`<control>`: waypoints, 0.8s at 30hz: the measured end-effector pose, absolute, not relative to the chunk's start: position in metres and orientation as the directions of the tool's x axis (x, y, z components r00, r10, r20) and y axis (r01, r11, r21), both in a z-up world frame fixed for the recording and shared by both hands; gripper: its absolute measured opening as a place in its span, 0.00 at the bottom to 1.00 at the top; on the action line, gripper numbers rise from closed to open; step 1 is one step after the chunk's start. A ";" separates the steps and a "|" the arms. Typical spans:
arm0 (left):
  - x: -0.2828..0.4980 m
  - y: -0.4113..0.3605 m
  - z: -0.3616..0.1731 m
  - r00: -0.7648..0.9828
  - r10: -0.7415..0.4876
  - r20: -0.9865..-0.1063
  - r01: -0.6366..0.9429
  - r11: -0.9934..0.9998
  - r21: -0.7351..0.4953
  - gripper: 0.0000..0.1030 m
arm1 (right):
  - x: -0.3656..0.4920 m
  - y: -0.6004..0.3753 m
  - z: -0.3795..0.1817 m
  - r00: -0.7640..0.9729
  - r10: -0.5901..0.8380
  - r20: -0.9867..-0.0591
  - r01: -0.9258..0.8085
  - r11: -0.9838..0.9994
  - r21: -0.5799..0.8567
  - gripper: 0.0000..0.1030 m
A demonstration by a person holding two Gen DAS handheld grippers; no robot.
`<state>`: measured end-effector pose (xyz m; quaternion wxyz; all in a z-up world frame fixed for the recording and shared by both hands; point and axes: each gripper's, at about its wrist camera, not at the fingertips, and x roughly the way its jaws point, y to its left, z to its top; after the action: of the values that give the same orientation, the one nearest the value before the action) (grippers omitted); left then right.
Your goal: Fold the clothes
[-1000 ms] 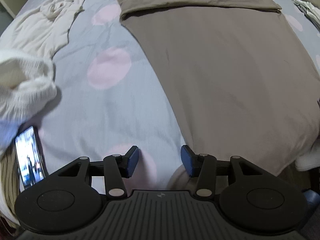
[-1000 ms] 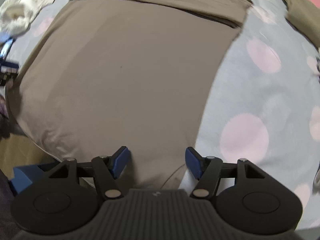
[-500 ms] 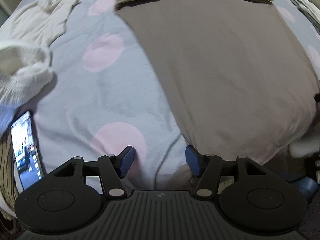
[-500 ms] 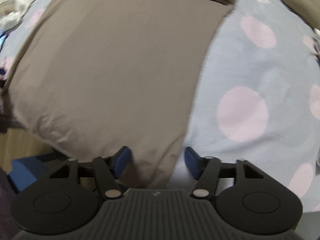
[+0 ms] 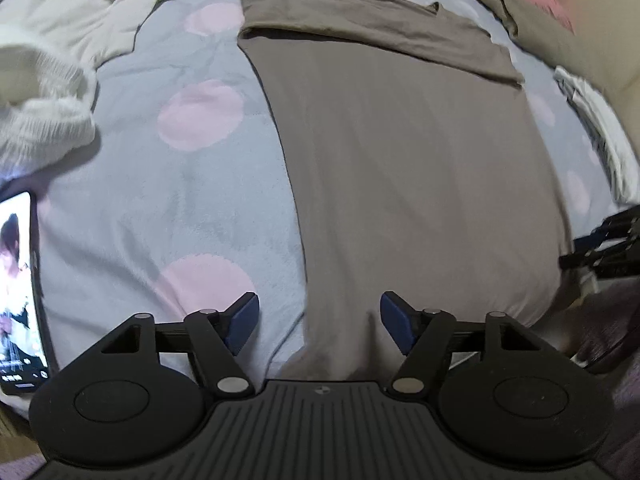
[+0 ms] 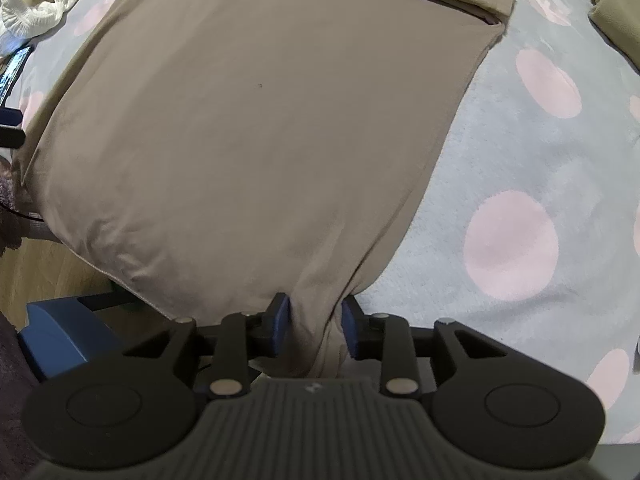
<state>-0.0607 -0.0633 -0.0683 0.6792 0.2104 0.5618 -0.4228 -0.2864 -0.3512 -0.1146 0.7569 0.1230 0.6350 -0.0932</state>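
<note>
A brown shirt [image 5: 400, 152] lies flat on the dotted bedspread [image 5: 192, 200], its far end folded over in a band. My left gripper [image 5: 319, 320] is open at the near edge of the bed, and the shirt's near left corner lies between its blue fingertips [image 5: 244, 318]. In the right wrist view the same shirt [image 6: 260, 120] fills the middle. My right gripper [image 6: 313, 320] has its fingers drawn close on the near right corner of the hem, with the cloth bunched and puckered between them. The right gripper's black frame [image 5: 604, 246] shows at the right edge of the left view.
White garments [image 5: 44, 112] lie heaped at the left, beside a lit phone [image 5: 18, 292]. An olive garment [image 5: 532, 28] and a folded white cloth [image 5: 596, 120] lie at the far right. Below the bed's edge are a wooden floor [image 6: 52, 276] and a blue box [image 6: 60, 336].
Both grippers have moved in to the shirt's near hem. The right gripper's fingers have closed from wide apart onto the hem corner. The left gripper stays open.
</note>
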 end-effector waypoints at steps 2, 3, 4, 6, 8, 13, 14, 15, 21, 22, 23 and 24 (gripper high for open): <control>-0.062 -0.068 -0.077 0.012 -0.296 -0.955 0.817 0.553 -0.162 0.65 | -0.285 -0.352 -0.114 0.175 0.018 -0.984 0.296 0.953 0.070 0.33; -0.063 -0.071 -0.082 0.012 -0.268 -0.963 0.822 0.551 -0.143 0.65 | -0.285 -0.352 -0.114 0.175 0.018 -0.984 0.295 0.953 0.070 0.33; -0.065 -0.073 -0.086 0.017 -0.251 -0.968 0.830 0.544 -0.126 0.65 | -0.285 -0.351 -0.113 0.175 0.019 -0.984 0.294 0.953 0.070 0.33; -0.068 -0.077 -0.087 0.030 -0.237 -0.971 0.843 0.528 -0.102 0.64 | -0.286 -0.352 -0.106 0.201 0.015 -0.980 0.296 0.952 0.076 0.29; -0.069 -0.078 -0.085 0.044 -0.229 -0.972 0.844 0.530 -0.087 0.53 | -0.287 -0.352 -0.099 0.230 0.012 -0.973 0.298 0.951 0.082 0.21; -0.058 -0.072 -0.073 0.021 -0.308 -0.951 0.809 0.564 -0.165 0.08 | -0.290 -0.353 -0.080 0.301 0.001 -0.954 0.303 0.948 0.097 0.08; -0.056 -0.070 -0.070 0.018 -0.332 -0.943 0.801 0.569 -0.185 0.07 | -0.291 -0.353 -0.076 0.315 -0.001 -0.949 0.304 0.947 0.100 0.08; -0.053 -0.067 -0.065 0.032 -0.354 -0.935 0.792 0.580 -0.193 0.06 | -0.291 -0.353 -0.072 0.329 -0.003 -0.944 0.305 0.947 0.103 0.08; -0.029 -0.054 -0.037 0.157 -0.465 -0.871 0.733 0.646 -0.212 0.00 | -0.282 -0.375 -0.059 0.396 -0.045 -0.917 0.340 0.935 0.101 0.08; -0.026 -0.055 -0.031 0.183 -0.480 -0.858 0.726 0.655 -0.211 0.00 | -0.280 -0.380 -0.058 0.405 -0.055 -0.913 0.349 0.932 0.099 0.08; -0.022 -0.059 -0.027 0.204 -0.495 -0.845 0.722 0.659 -0.212 0.00 | -0.277 -0.386 -0.057 0.414 -0.065 -0.908 0.358 0.929 0.097 0.08; -0.019 -0.064 -0.023 0.223 -0.509 -0.831 0.719 0.662 -0.212 0.00 | -0.275 -0.391 -0.056 0.423 -0.075 -0.903 0.367 0.925 0.095 0.08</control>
<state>-0.0187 -0.0640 -0.0231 0.7744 0.1092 0.4810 -0.3964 -0.2745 -0.3915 -0.0559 0.8319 0.1403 0.5203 -0.1329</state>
